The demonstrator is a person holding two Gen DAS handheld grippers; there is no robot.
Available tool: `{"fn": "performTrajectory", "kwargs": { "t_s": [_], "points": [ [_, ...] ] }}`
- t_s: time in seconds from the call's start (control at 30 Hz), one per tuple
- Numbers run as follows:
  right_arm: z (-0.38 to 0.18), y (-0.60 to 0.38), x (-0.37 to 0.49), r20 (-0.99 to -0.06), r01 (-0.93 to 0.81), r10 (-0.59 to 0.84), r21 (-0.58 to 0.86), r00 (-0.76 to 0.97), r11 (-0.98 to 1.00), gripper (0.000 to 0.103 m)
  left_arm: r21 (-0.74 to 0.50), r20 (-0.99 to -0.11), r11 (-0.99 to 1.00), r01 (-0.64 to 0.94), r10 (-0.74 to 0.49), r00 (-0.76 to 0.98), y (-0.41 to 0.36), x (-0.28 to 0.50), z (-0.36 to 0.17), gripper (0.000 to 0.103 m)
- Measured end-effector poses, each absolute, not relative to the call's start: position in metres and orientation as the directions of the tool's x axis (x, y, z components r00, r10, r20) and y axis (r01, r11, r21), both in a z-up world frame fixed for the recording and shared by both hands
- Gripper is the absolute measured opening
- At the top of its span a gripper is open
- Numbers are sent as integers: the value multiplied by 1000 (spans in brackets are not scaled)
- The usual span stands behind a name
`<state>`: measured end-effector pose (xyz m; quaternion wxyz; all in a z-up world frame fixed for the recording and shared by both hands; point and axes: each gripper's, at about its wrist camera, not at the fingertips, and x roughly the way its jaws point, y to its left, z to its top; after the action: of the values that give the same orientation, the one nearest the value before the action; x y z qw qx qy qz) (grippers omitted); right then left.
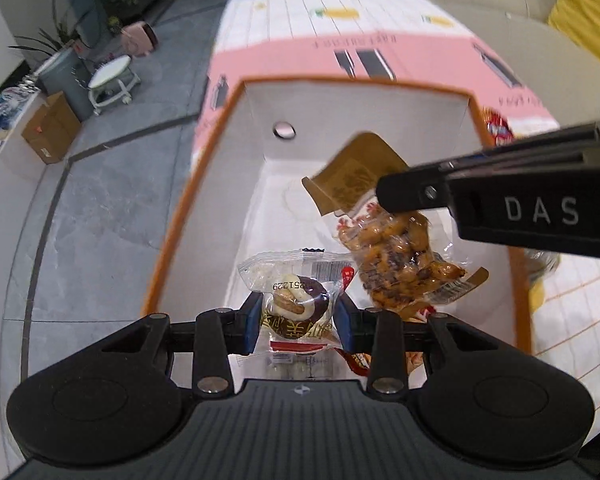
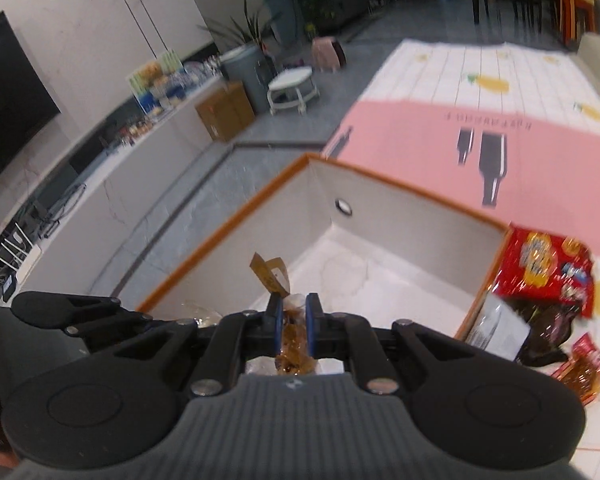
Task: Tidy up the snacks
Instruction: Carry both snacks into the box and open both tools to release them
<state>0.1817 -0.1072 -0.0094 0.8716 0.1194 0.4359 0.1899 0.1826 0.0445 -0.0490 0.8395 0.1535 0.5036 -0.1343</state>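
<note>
Both grippers are over the box, each carrying a snack. Nearest, the left gripper [image 1: 296, 320] has its blue pads pinched on a clear-wrapped round chocolate-and-cream pastry [image 1: 296, 300], jaws narrowed to the packet's width, hanging above the near end of the white cardboard box with the orange rim [image 1: 204, 184]. Just beyond it and to the right, the right gripper [image 2: 292, 320] has its jaws nearly together, clamping a clear packet of glazed orange-brown nuts with a gold paper header [image 1: 396, 248], which dangles inside the box's mouth above the floor.

To do this well, I'd judge: lower each packet close to the box floor before letting go, pastry at the near end and nuts further in, so neither lands on the other or clips the rim. The nut packet hangs long and floppy, so it could snag.

Right of the box, outside its wall, a red crinkly snack bag [image 2: 548, 268] and smaller packets wait on the pink-and-white printed tablecloth [image 2: 420, 136]. Further out: grey tiled floor [image 1: 100, 208], a brown cardboard carton [image 2: 224, 112], a small white wheeled stool [image 2: 292, 88], potted plants at the far wall.
</note>
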Motion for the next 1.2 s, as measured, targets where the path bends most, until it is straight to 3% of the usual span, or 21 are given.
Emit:
{"fn": "performTrajectory", "kwargs": {
  "t_s": [0.33,0.77,0.97,1.07,1.2],
  "points": [
    [-37,-102,212,-774,-201,394,339,496,919,8,129,-920,917,378,-31,390,46,200,-77,42],
    [-49,-92,231,-832,-239,265,165,488,957,14,166,-936,919,357,34,350,44,203,-86,44],
    [-44,-98,228,-831,-242,243,135,500,961,18,180,-928,918,355,40,370,43,203,-81,55],
    [-39,-101,225,-829,-243,249,141,501,960,23,191,-918,914,357,38,394,41,199,-74,68],
    [-31,-104,218,-820,-259,258,139,512,956,31,199,-908,912,358,34,417,37,193,-61,69]
  ]
}}
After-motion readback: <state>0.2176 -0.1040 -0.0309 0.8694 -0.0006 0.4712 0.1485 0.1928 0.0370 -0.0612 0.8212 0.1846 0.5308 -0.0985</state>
